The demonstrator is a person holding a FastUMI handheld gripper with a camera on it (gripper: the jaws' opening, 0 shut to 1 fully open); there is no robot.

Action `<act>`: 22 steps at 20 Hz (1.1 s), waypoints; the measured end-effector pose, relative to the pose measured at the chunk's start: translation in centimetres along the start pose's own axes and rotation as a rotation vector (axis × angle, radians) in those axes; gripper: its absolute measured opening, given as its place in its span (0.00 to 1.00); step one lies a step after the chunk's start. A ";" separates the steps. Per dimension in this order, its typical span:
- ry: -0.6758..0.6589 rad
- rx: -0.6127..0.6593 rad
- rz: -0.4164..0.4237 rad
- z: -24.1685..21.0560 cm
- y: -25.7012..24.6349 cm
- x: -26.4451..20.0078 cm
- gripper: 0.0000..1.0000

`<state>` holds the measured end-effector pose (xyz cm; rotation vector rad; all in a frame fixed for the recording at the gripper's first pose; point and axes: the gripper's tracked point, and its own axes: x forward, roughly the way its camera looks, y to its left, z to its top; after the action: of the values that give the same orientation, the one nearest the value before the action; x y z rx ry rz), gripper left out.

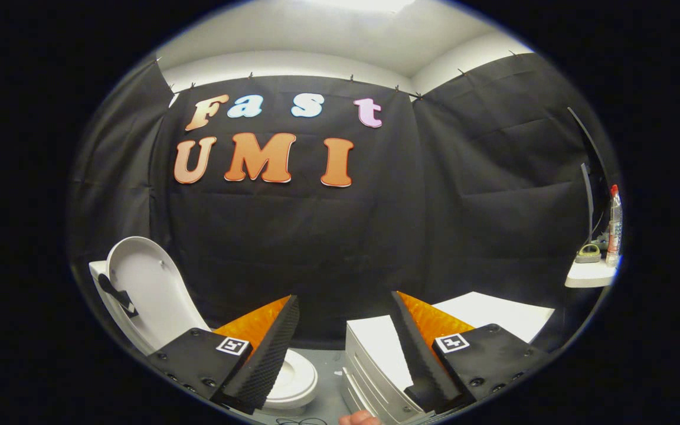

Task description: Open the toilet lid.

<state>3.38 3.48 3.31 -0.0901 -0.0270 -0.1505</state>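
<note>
Gripper view: the lid point(139, 283) stands raised in the lower left of the frame, leaning back against the tank, its pale underside facing the camera and a dark hinge piece on its left edge. Below it the seat point(296, 378) lies flat on the bowl, partly behind the left finger. By the look of things the lid is already open.

The lid reads as a thin, stiff plastic shell: light, smooth and likely slippery, turning on a hinge at the back. The best hold would be its free rim, farthest from the hinge, with a finger hooked under or a light pinch on the edge.

The gripper point(345, 330) is released, its fingers point(269, 348) spread wide with nothing between them. The lid sits beyond and to the left of the left finger, apart from it. A white drawer unit point(375, 354) stands just behind the right finger, at lower centre.
</note>
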 end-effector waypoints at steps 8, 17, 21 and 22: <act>-0.010 0.034 -0.116 -2.0 -4.7 -0.6 0.99; 0.032 0.015 -0.058 -3.6 -2.1 -0.5 0.99; 0.044 0.022 -0.074 -3.9 -2.8 -0.5 0.98; 0.043 0.025 -0.079 -3.9 -3.0 -0.4 0.98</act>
<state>2.56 0.23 -0.29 -0.0613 0.0107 -0.2310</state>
